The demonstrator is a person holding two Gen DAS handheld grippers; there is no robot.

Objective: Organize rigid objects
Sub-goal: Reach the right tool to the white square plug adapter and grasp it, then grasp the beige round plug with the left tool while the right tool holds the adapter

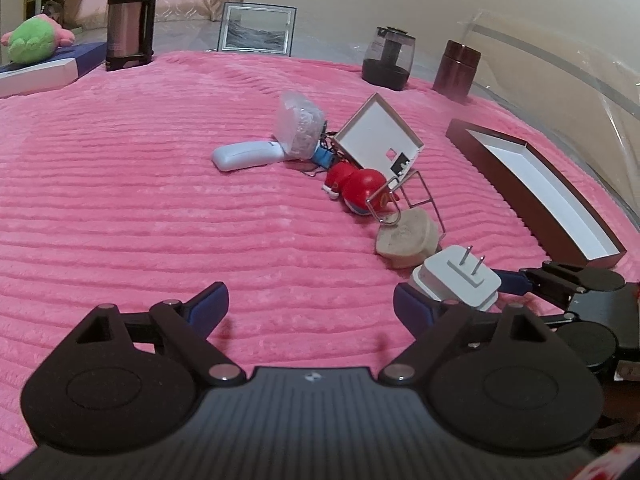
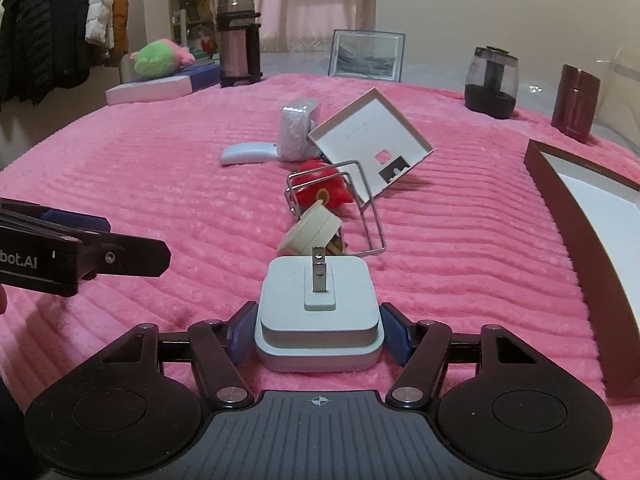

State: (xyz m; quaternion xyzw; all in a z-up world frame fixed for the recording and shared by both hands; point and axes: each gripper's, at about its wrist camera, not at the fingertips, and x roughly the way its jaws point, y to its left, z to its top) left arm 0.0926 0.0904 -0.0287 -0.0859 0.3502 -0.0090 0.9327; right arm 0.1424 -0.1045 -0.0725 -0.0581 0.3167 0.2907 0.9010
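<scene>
The white charger [image 2: 318, 312] is sitting squarely between the right gripper [image 2: 318, 334] fingers, a rounded square block in two stepped layers with a small raised pad on its upper face and two flat metal prongs pointing up and away (in the right wrist view they are lining up one behind the other, so only one is showing clearly). The blue pads [image 2: 394, 334] are pressing against its two sides, so the right gripper is clamping the charger, holding it low over the pink ribbed blanket [image 2: 160, 168] with the fingers pointing toward the far end of the bed. In the left wrist view the same charger [image 1: 460, 278] is appearing at the right, pinched by the right gripper [image 1: 456, 288] coming in from that side. The left gripper [image 1: 310, 306] is hovering level over bare blanket with its jaws standing wide apart and gripping nothing, just beside the charger. Beyond the charger a beige round piece [image 2: 314, 228], a wire frame [image 2: 360, 208], a red toy [image 2: 320, 192], a tilted white box lid [image 2: 370, 140] and a white remote [image 2: 248, 152] are lying in a loose line. A long brown tray [image 2: 568, 216] with a white inside is lying well off to the right.
</scene>
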